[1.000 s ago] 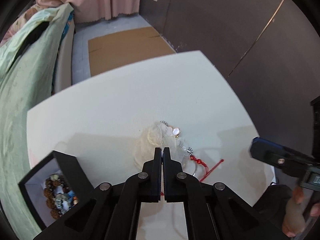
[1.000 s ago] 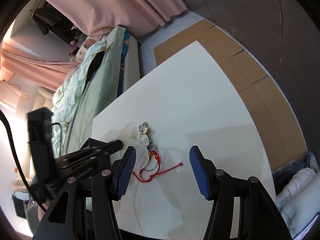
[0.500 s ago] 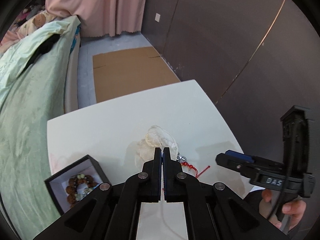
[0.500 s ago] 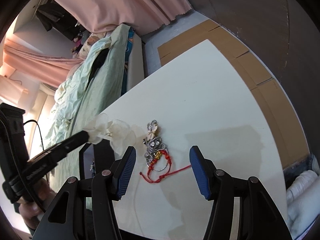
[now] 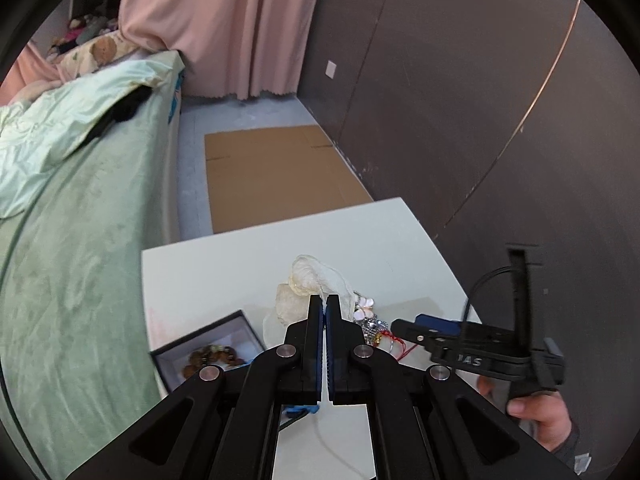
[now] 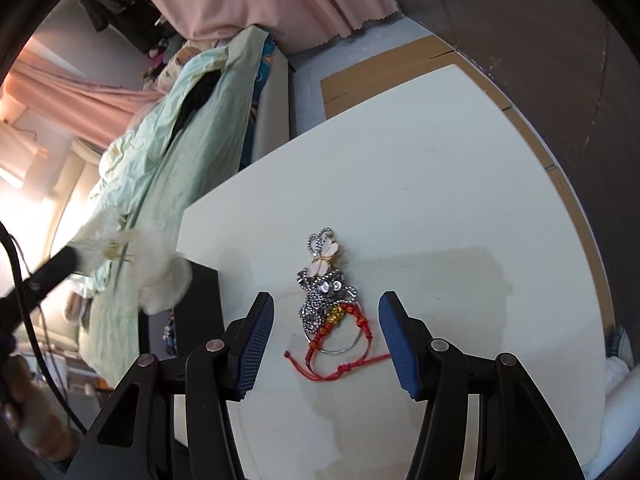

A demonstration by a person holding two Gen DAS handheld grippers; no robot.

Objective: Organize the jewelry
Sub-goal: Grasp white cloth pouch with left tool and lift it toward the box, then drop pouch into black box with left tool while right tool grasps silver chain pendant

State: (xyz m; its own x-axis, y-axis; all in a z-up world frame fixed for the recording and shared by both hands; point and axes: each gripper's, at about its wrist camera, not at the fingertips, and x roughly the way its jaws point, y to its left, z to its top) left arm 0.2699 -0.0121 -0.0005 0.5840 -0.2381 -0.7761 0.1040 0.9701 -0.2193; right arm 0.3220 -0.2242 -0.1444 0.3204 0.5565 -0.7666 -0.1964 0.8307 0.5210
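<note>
my left tongs [image 5: 324,302] are pinched together on a pale gauzy flower piece [image 5: 308,280], which hangs in the air above the table [image 5: 224,268]; in the right view that piece [image 6: 160,276] shows off to the left, blurred, above the black box [image 6: 204,300]. it looks very light and soft, with thin petals that would crush or tear, so i judge a gentle pinch at the stem or wire is best, not on the petals. my right tongs [image 6: 326,330] stand wide apart just over the pile of jewelry [image 6: 326,296], near the table's near edge: a shell dragonfly charm [image 6: 326,258] at the far end, bead chain bunched in the middle, a red cord bracelet [image 6: 340,344] and a thin wire ring nearest me. chain will slip and trail, cord is limp and may be tangled with the rest, so i would grip the bunched middle and lift slowly. the box [image 5: 208,350], open with beads inside, sits at the near left.
</note>
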